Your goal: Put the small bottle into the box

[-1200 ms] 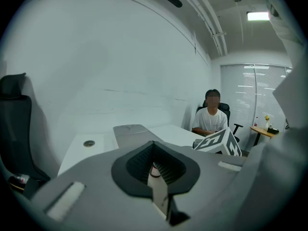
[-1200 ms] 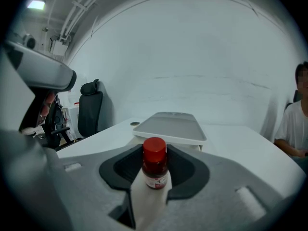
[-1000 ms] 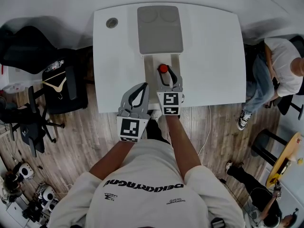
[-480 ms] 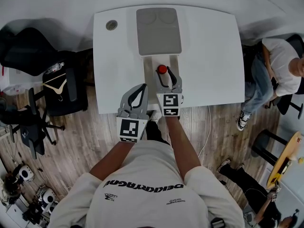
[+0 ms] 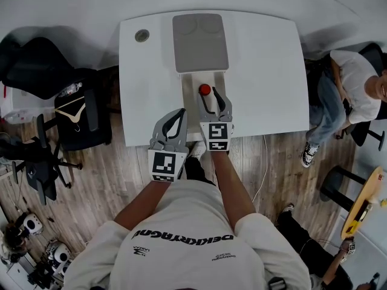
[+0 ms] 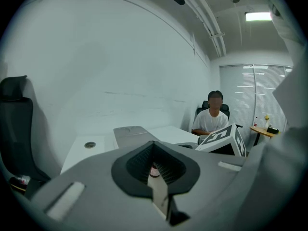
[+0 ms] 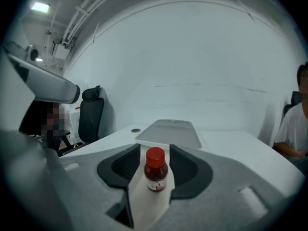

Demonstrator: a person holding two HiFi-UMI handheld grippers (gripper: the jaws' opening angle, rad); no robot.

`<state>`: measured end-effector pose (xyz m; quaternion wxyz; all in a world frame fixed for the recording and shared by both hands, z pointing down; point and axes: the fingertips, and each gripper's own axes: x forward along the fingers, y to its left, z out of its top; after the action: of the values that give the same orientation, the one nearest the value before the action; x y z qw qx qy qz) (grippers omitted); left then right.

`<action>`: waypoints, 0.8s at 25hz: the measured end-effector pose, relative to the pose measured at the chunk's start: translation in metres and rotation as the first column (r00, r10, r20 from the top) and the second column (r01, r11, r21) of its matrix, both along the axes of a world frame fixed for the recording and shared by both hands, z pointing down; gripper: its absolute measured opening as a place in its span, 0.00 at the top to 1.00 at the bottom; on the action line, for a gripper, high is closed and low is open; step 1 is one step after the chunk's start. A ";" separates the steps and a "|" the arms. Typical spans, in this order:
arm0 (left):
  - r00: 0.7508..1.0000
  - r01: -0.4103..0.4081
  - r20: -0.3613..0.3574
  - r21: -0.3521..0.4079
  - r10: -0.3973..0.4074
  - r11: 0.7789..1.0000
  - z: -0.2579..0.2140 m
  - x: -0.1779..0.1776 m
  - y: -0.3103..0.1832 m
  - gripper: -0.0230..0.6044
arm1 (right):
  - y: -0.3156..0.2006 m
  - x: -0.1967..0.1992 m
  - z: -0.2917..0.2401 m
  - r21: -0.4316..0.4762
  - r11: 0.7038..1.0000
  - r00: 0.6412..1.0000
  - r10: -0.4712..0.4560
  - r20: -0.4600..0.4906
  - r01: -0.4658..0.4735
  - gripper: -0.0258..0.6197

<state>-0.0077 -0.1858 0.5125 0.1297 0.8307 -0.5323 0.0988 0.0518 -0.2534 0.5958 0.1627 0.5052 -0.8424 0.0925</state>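
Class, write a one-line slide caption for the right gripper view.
Right gripper, jaws just opened, flanks the upright red-capped small bottle.

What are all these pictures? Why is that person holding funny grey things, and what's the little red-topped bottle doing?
No robot here: a person holds a grabbing tool in each hand. The wide picture comes from a camera on the person's head, looking down. The other two come from cameras riding on the tools. On the white table lies a flat grey box, and on the pale part before it stands a small bottle with a red cap. The right tool has its jaws apart around the bottle; they have just been opening and do not touch it. The left tool is shut and holds nothing.
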 end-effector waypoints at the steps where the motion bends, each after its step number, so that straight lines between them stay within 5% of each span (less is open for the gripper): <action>1: 1.000 0.000 0.001 0.002 0.000 1.000 -0.001 0.000 0.000 0.96 | 0.001 0.000 -0.002 0.005 1.000 1.000 0.002 0.001 -0.002 0.68; 20: 1.000 -0.012 0.011 0.051 0.011 0.999 -0.022 0.005 0.010 0.96 | 0.019 0.015 -0.039 0.064 0.997 0.999 0.040 0.007 -0.040 0.86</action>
<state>-0.0031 -0.1758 0.4902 0.1050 0.8363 -0.5305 0.0905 0.0664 -0.2345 0.5570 0.1421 0.5268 -0.8351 0.0700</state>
